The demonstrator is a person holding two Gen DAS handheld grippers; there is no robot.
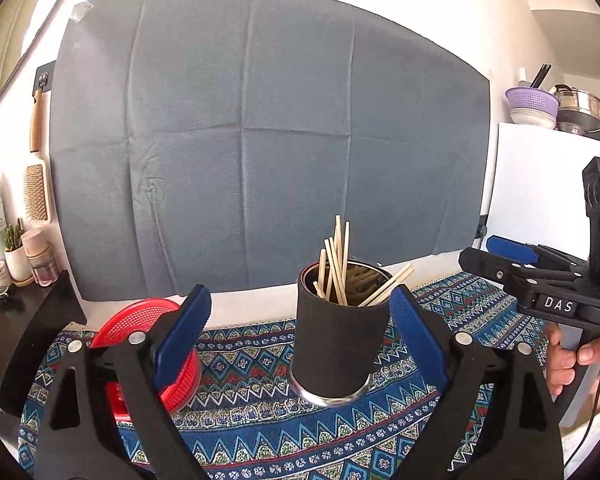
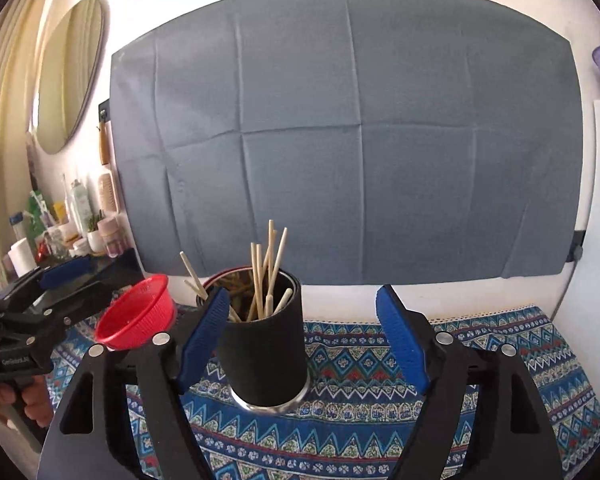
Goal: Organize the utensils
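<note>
A grey creased cloth [image 1: 260,140] covered the wall behind the table; whatever it hung over was hidden. The patterned blue tablecloth [image 1: 260,420] ran out of view at both lower edges. On it stood a black matte cylindrical holder [image 1: 340,344] with a shiny metal base, upright. Wooden chopsticks [image 1: 336,264] stood in it, long axes mostly vertical, ends up, a few leaning outward; their lower ends were hidden inside. A red mesh plastic basket [image 1: 156,320] lay tilted just beside it, partly covered by a finger. The left gripper [image 1: 300,324] and right gripper [image 2: 300,332] both stood wide and held nothing.
</note>
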